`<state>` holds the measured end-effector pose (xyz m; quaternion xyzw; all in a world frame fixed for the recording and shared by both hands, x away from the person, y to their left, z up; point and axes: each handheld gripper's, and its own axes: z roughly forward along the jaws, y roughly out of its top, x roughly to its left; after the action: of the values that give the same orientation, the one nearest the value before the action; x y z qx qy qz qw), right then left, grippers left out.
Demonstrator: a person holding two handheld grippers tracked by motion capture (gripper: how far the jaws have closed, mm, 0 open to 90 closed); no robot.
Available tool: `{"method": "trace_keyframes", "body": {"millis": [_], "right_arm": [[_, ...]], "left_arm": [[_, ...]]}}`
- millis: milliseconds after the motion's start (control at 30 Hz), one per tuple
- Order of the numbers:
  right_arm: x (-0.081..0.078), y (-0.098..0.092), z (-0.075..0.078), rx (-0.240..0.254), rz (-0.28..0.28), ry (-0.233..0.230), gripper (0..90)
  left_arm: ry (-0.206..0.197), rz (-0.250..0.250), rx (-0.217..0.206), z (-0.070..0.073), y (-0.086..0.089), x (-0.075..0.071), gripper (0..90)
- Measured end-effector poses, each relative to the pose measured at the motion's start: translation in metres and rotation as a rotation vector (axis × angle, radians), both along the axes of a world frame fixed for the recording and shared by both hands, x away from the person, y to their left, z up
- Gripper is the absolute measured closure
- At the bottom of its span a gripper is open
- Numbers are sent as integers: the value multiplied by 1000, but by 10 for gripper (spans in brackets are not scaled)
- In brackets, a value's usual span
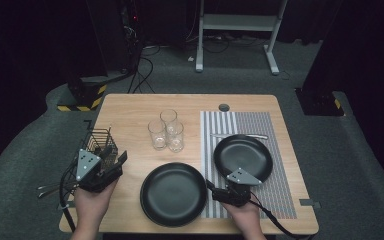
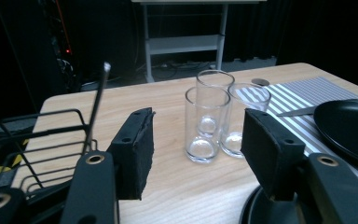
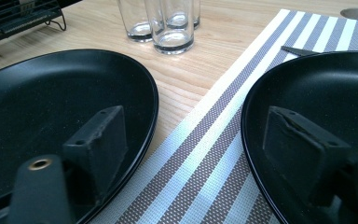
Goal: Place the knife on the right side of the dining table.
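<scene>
At far left, wire basket (image 1: 100,142) on table (image 1: 130,107), left gripper (image 1: 111,161) just beside, jaws open, holding nothing. Then three glasses (image 1: 166,134), black plate (image 1: 174,193) on bare wood. Right gripper (image 1: 220,192) between plates, jaws open, empty; second plate (image 1: 243,156) on striped mat (image 1: 275,130).

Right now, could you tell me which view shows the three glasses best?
The left gripper view: the three glasses stand whole and close. The high view shows them small from above; the right gripper view shows just their bases.
</scene>
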<state>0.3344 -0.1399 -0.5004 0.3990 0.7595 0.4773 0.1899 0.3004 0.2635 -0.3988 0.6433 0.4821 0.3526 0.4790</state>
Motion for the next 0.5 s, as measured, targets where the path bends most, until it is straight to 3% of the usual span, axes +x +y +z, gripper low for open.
{"method": "trace_keyframes", "body": {"millis": [333,433,500], "right_arm": [[0,-2,0,15,13,12,116],[0,-2,0,16,7,15,124],[1,-2,0,20,-12,23,140]], "left_arm": [[3,53,14,16,12,8,440],[15,65,10,20,13,10,436],[7,75,30,22,13,11,434]]}}
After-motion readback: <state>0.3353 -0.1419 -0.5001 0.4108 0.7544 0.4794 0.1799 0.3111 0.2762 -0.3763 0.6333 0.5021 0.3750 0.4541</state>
